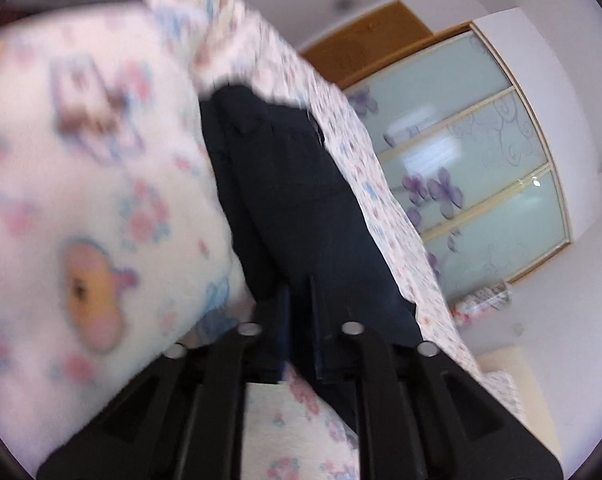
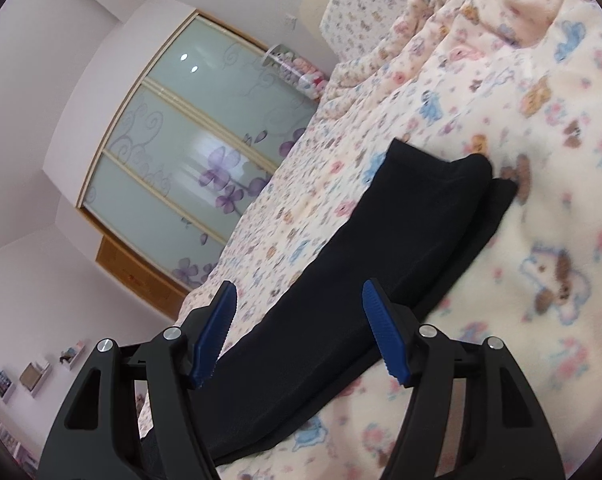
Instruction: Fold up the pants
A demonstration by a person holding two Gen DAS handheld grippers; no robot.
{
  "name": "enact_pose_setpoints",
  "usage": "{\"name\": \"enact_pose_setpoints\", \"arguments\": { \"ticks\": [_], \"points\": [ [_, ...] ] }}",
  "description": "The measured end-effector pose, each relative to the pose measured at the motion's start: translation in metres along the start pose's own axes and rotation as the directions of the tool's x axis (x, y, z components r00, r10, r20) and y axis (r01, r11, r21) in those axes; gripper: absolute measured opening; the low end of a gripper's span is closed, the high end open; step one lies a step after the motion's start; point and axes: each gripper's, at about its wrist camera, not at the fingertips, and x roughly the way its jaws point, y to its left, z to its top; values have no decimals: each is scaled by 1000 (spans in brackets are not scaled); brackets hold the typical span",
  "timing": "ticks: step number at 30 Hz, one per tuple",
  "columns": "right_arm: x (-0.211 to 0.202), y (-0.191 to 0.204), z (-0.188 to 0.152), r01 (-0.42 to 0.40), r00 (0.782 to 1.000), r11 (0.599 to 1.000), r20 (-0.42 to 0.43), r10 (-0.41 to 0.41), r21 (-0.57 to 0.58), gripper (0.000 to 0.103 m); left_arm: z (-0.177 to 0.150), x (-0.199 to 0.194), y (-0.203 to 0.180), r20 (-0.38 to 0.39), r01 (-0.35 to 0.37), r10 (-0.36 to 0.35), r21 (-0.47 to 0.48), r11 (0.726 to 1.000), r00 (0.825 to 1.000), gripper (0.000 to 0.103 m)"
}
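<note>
Two grippers at work: left gripper [image 1: 299,320] clamped on the near end of the pants [image 1: 285,184], lying lengthwise on the bedspread [image 1: 81,184]; right gripper [image 2: 297,332] spread wide above the near edge, holding nothing. Probably mid-fold. Next: close right, carry near end far.

Bare blanket [image 2: 541,208] right of pants [image 2: 381,260] and beyond their far end; bunched folds [image 2: 461,4] farther back. Left, open bedspread [image 2: 301,208] up to wardrobe [image 2: 173,160]. Pillow [image 2: 365,0] at bed's far end.
</note>
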Motion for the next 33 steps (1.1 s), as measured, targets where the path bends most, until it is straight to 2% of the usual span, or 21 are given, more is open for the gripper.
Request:
{"name": "enact_pose_setpoints", "arguments": {
  "ticks": [1, 2, 3, 5, 6, 8, 10, 11, 12, 13, 15, 17, 19, 21, 24, 25, 27, 30, 31, 32, 33],
  "points": [
    [1, 1, 0, -14, 1000, 1000, -10, 14, -4, 68, -1, -8, -3, 55, -27, 26, 19, 999, 998, 32],
    [3, 4, -1, -35, 999, 999, -24, 35, -11, 71, -1, -16, -8, 136, -60, 53, 47, 997, 989, 51],
    [5, 6, -2, -57, 998, 998, -42, 56, -19, 72, -3, -33, -18, 246, -94, 69, 93, 991, 967, 65],
    [8, 11, -4, -94, 994, 995, -63, 92, -28, 72, -8, -52, -35, 349, -90, 20, 185, 979, 937, 73],
    [11, 16, -5, -119, 990, 992, -75, 115, -42, 72, -13, -58, -48, 369, -52, -53, 269, 962, 928, 78],
    [16, 23, -6, -112, 991, 990, -78, 105, -88, 75, -21, -55, -67, 328, 7, -148, 396, 918, 933, 92],
    [24, 21, -6, -3, 997, 993, -76, -5, -116, 80, -28, -39, -78, 250, 26, -158, 461, 887, 955, 96],
    [30, 15, -7, 74, 992, 991, -90, -84, -108, 80, -30, -25, -81, 198, 13, -121, 473, 881, 973, 97],
    [41, -1, -8, 183, 970, 981, -148, -191, -68, 78, -31, -14, -81, 164, -5, -82, 469, 883, 983, 98],
    [48, -17, -10, 210, 957, 978, -203, -208, -14, 70, -32, 2, -77, 100, -42, -4, 455, 890, 995, 99],
    [44, -21, -7, 197, 961, 980, -200, -190, 15, 69, -28, 28, -63, -2, -120, 131, 394, 911, 991, 99],
    [29, -17, -4, 177, 976, 984, -137, -172, 23, 69, -28, 39, -52, -74, -156, 197, 373, 915, 978, 99],
    [10, -18, 2, 154, 988, 986, -41, -152, 55, 69, -31, 35, -54, -60, -152, 190, 393, 907, 980, 99],
    [-12, -32, 11, 149, 986, 981, 59, -157, 122, 69, -30, 29, -59, -32, -131, 158, 416, 900, 987, 101],
    [-21, -55, 16, 163, 983, 962, 46, -177, 219, 58, -46, 9, -73, 6, -96, 107, 486, 869, 994, 101],
    [-22, -57, 16, 176, 981, 958, 37, -189, 227, 52, -52, 4, -84, 15, -73, 77, 523, 849, 997, 101],
    [-24, -56, 15, 212, 974, 954, 32, -224, 211, 51, -65, -4, -100, 33, -46, 33, 597, 801, 999, 101],
    [-27, -41, 12, 315, 943, 940, 68, -326, 132, 51, -85, -9, -127, 51, -12, -35, 717, 697, 998, 101],
    [-25, -38, 15, 348, 931, 931, 74, -357, 108, 51, -95, -10, -134, 56, -14, -45, 758, 652, 997, 101],
    [-20, -37, 16, 399, 912, 913, 67, -404, 79, 51, -99, -9, -138, 59, -19, -42, 776, 630, 997, 101],
    [-16, -37, 16, 411, 908, 908, 58, -416, 79, 51, -105, -7, -142, 58, -26, -34, 798, 602, 998, 101]
  ]
}}
